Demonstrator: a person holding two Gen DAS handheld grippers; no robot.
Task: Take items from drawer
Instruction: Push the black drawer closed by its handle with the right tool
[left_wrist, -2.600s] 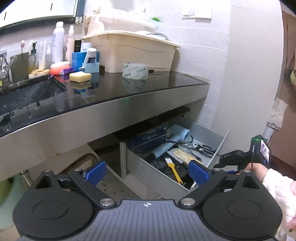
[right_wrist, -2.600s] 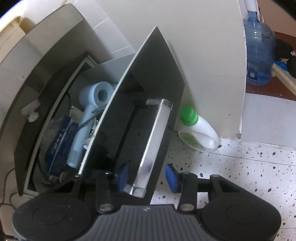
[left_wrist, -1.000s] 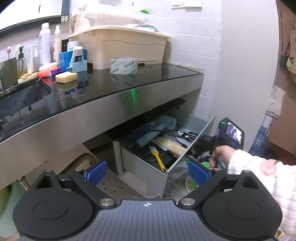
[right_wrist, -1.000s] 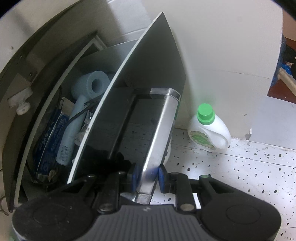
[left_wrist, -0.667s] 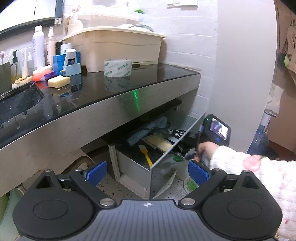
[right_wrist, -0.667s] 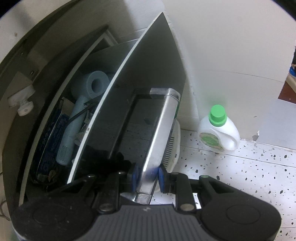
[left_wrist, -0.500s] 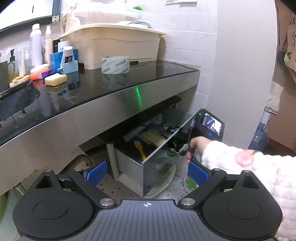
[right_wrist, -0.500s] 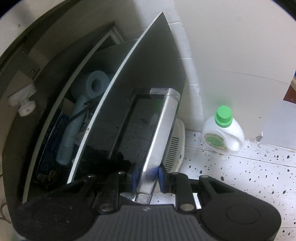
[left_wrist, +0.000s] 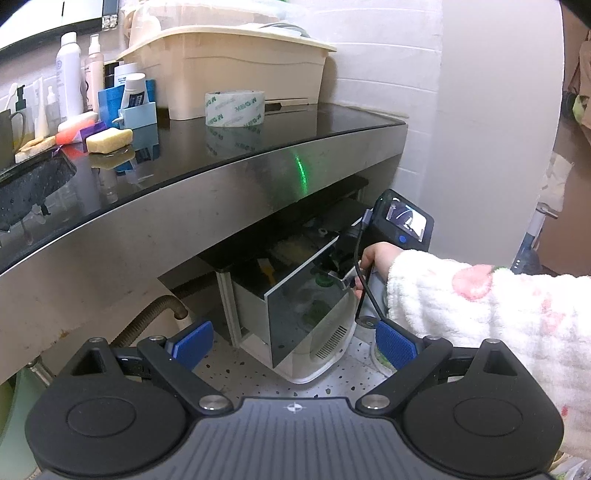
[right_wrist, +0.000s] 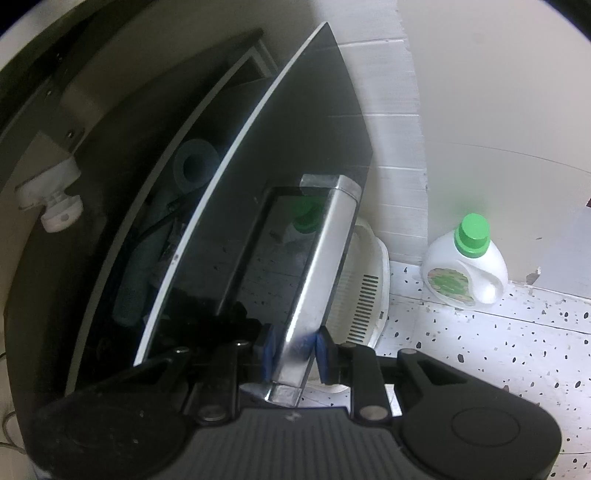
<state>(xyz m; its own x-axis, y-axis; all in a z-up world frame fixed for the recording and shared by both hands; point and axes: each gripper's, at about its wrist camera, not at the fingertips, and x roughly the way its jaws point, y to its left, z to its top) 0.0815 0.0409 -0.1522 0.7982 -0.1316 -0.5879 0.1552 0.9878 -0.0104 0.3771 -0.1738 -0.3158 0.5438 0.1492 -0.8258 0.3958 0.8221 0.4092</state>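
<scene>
Drawer (left_wrist: 295, 295) partly out, dark shiny front.
Right gripper (right_wrist: 293, 349) squeezes its silver handle (right_wrist: 317, 266); left gripper (left_wrist: 293, 341) is wide open, holding nothing.

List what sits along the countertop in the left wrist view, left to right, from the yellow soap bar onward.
Yellow soap bar → light blue holder with a tube in it → tape roll → beige plastic bin behind the tape, extending furthest right.
</scene>
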